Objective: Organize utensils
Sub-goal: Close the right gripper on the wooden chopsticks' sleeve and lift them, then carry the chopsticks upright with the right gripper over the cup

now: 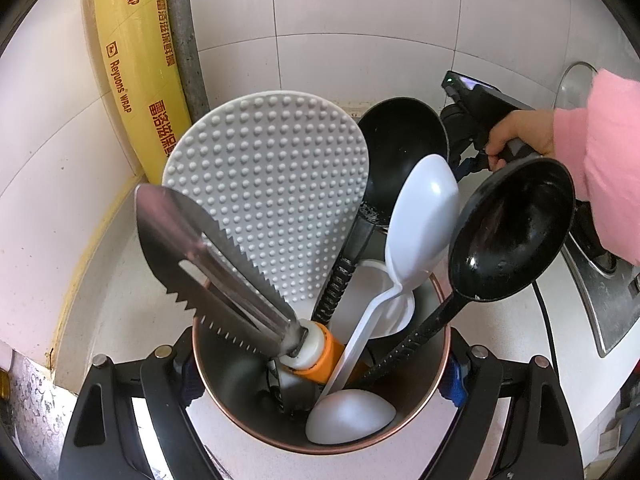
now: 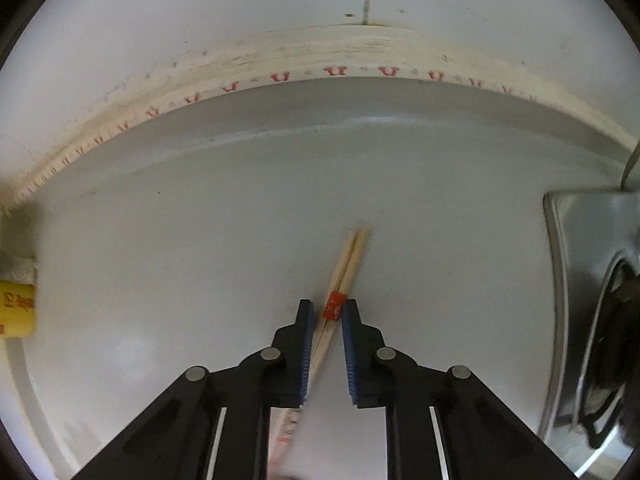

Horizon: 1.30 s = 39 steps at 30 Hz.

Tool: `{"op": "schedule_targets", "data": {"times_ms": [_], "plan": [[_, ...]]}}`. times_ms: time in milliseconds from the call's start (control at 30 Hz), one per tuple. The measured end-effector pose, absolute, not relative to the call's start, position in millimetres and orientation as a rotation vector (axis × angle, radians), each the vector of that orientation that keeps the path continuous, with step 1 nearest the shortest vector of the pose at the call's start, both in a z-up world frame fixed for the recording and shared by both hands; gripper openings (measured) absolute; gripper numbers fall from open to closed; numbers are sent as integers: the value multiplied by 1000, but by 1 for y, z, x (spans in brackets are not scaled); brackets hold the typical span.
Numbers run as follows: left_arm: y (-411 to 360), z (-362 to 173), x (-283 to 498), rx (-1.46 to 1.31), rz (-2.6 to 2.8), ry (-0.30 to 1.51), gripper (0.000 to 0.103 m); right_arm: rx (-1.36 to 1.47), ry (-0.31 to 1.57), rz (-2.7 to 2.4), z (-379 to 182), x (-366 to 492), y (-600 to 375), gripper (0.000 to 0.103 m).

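Right wrist view: we see our right gripper (image 2: 327, 312) pointing down at the bare counter (image 2: 200, 220), jaws nearly together around one pair of chopsticks (image 2: 346, 260) with a red band, centre frame; pads look to touch it. Open counter lies left and above; a steel stove edge (image 2: 560, 280) bounds the right. Left wrist view: left gripper (image 1: 320, 364) clenched on the metal holder (image 1: 432, 392), holding two black ladles, two white spoons, one rice paddle.

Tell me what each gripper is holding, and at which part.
The left gripper clamps the metal utensil holder by its sides. The right gripper closes on the chopsticks near their red band.
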<state>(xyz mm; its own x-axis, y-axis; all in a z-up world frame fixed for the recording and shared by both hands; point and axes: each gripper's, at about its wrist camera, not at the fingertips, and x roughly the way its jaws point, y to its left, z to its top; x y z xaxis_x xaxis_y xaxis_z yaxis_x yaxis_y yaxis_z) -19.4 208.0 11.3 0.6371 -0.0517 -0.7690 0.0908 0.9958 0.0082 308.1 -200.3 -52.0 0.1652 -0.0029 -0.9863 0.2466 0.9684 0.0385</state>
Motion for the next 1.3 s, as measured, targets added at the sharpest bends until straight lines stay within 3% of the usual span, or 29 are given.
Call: {"op": "schedule_targets", "data": {"times_ms": [600, 633, 1033, 1300], "plan": [[206, 11, -14, 49, -79, 888, 89, 284, 1142, 109, 53, 213, -223, 10], [205, 11, -13, 49, -79, 888, 89, 290, 1128, 123, 59, 205, -223, 6], [206, 11, -9, 50, -84, 900, 89, 270, 1055, 190, 97, 160, -216, 6], [206, 11, -8, 49, -83, 908, 89, 264, 913, 262, 161, 136, -205, 6]]}}
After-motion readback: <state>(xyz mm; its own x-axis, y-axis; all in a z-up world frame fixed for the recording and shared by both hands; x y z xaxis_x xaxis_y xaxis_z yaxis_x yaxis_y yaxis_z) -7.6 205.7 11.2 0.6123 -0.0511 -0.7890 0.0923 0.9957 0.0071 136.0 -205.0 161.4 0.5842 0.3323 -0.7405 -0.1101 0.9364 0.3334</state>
